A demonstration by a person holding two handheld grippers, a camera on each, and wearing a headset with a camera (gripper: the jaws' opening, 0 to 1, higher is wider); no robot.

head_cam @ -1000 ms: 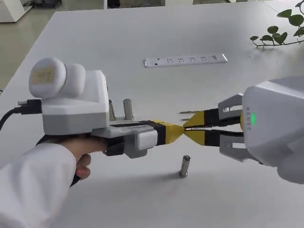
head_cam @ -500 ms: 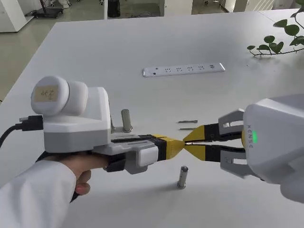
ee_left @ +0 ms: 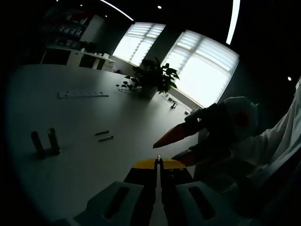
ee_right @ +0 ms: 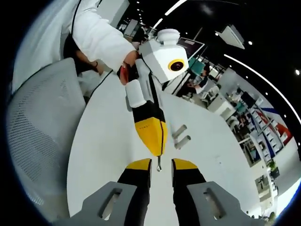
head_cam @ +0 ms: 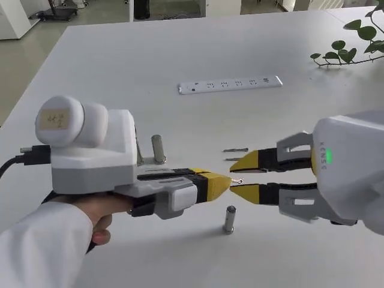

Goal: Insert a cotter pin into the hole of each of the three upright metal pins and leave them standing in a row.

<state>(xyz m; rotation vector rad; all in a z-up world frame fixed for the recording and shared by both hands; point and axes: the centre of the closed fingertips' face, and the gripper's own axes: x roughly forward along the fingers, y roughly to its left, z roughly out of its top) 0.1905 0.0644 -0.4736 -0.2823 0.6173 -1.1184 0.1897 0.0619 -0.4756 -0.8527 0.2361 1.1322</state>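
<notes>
Above the worktop (head_cam: 180, 54), mid-scene, clamped in the closed jaws of the left gripper (head_cam: 223, 182): cotter pin (head_cam: 238, 180). Lies level, long axis left to right, looped end pointing right between the parted jaws of the right gripper (head_cam: 246, 178). Judged light, thin, easily bent, slippery; best gripped at the loop, clear of the legs.

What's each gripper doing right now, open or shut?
Left gripper: shut on the cotter pin.
Right gripper: open, holding nothing.
</notes>
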